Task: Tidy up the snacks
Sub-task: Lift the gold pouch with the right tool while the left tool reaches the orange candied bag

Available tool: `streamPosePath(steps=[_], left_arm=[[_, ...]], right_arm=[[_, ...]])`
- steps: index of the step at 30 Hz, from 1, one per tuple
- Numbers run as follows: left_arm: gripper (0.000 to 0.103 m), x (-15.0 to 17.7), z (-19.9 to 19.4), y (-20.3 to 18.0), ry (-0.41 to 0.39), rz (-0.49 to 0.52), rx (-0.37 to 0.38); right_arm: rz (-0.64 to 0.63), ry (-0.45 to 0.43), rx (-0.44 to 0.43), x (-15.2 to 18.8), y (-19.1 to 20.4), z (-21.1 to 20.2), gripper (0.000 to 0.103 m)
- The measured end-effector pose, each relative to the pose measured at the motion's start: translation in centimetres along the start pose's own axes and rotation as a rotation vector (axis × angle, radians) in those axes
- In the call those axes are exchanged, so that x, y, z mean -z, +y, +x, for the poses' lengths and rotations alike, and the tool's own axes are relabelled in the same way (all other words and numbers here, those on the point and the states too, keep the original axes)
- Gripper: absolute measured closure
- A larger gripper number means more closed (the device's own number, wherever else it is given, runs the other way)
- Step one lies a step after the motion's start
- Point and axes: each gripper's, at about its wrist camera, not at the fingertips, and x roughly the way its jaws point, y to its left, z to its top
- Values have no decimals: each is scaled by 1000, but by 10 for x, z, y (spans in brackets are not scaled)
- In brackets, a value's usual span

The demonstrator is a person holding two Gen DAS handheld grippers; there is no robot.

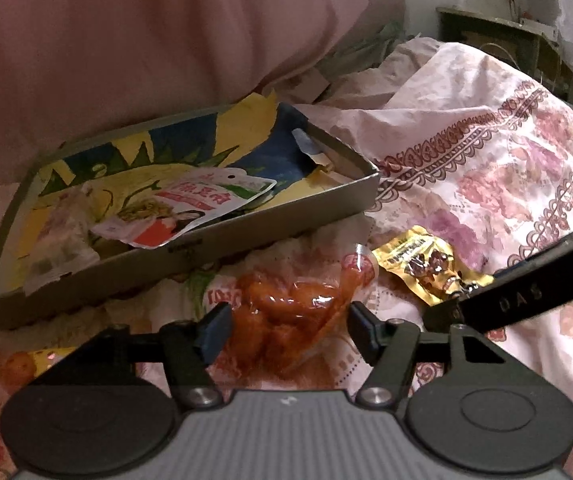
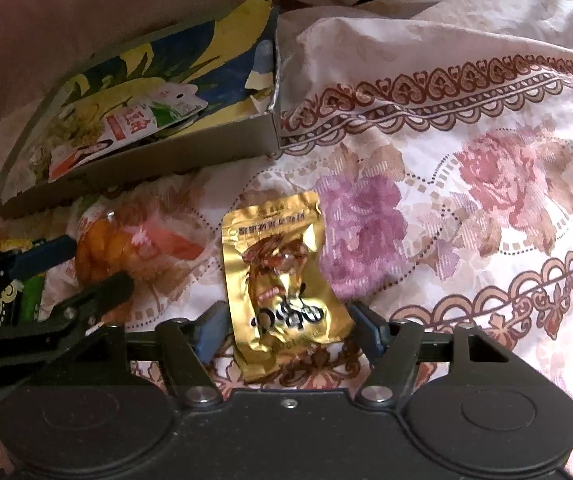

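A shallow cardboard box [image 1: 286,216] with a yellow and blue lining lies on the bed, holding a white and red snack packet [image 1: 190,212]. It also shows in the right wrist view [image 2: 190,152]. An orange snack bag [image 1: 286,312] lies in front of the box, between the open fingers of my left gripper [image 1: 290,330]. A gold snack packet [image 2: 282,280] lies to its right, its near end between the open fingers of my right gripper [image 2: 290,330]. The left gripper [image 2: 66,272] shows at the left of the right wrist view around the orange bag [image 2: 102,252].
A floral quilt [image 2: 446,200] covers the bed and bulges to the right. A pink pillow [image 1: 146,40] rises behind the box. Yellow and green packets [image 2: 26,292] lie at the far left. A wooden cabinet [image 1: 506,44] stands in the background.
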Motion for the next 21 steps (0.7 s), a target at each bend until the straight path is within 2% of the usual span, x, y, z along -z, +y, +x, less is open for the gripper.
streamPosePath(steps=[4, 7, 8, 9, 10, 12, 17, 18, 19, 21], left_arm=[[38, 1, -6, -2, 13, 3, -15], [41, 2, -12, 0, 20, -15, -24], [47, 3, -14, 1, 20, -23, -18], [65, 3, -16, 2, 31, -39, 8], [67, 4, -16, 3, 49, -54, 18], [68, 7, -17, 1, 59, -68, 13], [67, 14, -17, -8, 63, 15, -52], [64, 14, -17, -9, 64, 28, -76], [53, 15, -16, -9, 63, 35, -97], [39, 15, -16, -6, 50, 21, -114]], right_arm=[[-45, -19, 17, -2, 5, 4, 25], [-78, -27, 35, -2, 8, 7, 28], [-81, -28, 43, -2, 8, 7, 31], [-83, -30, 45, -2, 8, 6, 38], [-86, -30, 44, -3, 7, 5, 40], [-83, -31, 41, -3, 7, 2, 42], [-64, -28, 37, 1, 5, -3, 43], [-60, -27, 37, 2, 5, -4, 43], [-57, -26, 36, 2, 4, -4, 43], [-45, -24, 34, 2, 3, -4, 43]])
